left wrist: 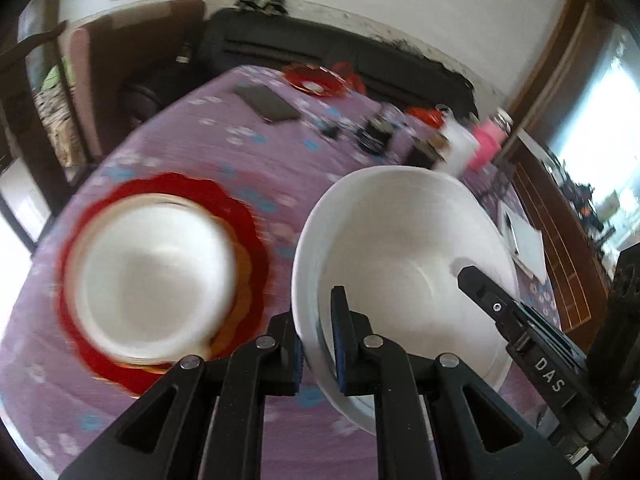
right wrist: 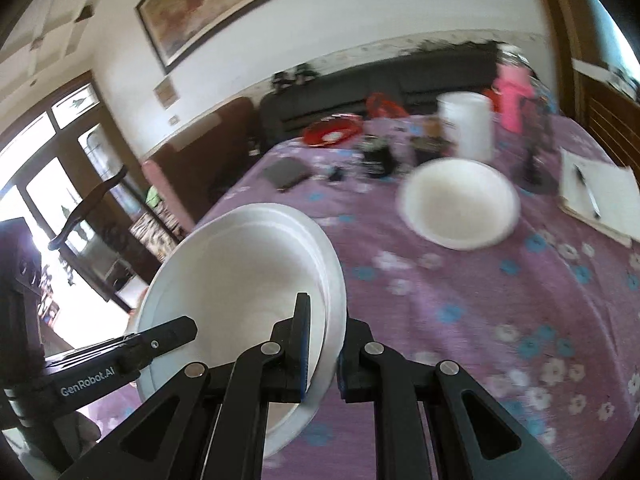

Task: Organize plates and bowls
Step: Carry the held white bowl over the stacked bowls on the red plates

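Above the purple flowered tablecloth (left wrist: 248,152) both grippers carry one white bowl (left wrist: 400,248). My left gripper (left wrist: 318,344) is shut on its left rim, one pad inside the bowl and one outside. My right gripper (right wrist: 322,356) is shut on the opposite rim of the same bowl (right wrist: 240,280). Each view shows the other gripper's finger reaching over the far rim: the right one (left wrist: 480,284) and the left one (right wrist: 172,332). A second white bowl (left wrist: 152,280) rests on a stack of red scalloped plates (left wrist: 248,216) at the left. Another white bowl (right wrist: 460,204) sits alone on the cloth.
At the table's far side lie a red plate (left wrist: 316,80), a dark phone (left wrist: 268,104), small dark jars (right wrist: 378,156), a white tub (right wrist: 466,124) and a pink bottle (right wrist: 512,96). A notebook with a pen (right wrist: 596,196) lies at the right edge. A dark sofa (left wrist: 320,44) stands behind.
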Motion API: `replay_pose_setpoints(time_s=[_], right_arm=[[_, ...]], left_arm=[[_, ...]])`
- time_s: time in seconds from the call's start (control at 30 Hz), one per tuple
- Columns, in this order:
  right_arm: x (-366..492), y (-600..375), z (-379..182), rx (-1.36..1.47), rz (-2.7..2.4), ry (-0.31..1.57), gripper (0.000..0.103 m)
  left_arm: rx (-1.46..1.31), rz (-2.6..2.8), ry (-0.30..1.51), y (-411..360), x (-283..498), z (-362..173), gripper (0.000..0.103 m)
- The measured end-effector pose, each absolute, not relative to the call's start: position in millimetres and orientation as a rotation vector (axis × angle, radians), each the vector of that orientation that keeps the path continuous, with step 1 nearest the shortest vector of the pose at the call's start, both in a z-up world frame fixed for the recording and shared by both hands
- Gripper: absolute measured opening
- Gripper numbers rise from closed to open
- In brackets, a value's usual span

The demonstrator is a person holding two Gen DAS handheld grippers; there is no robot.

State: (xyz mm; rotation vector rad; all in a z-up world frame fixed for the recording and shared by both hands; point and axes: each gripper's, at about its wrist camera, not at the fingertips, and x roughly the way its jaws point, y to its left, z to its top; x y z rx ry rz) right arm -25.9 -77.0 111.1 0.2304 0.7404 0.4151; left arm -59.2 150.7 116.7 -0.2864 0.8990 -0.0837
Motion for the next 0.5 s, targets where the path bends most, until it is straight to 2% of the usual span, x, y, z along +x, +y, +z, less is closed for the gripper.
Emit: replay_pose_setpoints(time_s=[0.23,0.5], right_arm=[[-28,16,128,0.12,0.497,0.756,0.013],[-7,90,104,0.046,0.511,0.836,0.013]], left_arm=[[-0.353,0.043,0.866,236,-71,129,0.011],[-0.342,0.157,0.9,288,-60,107,0.011]])
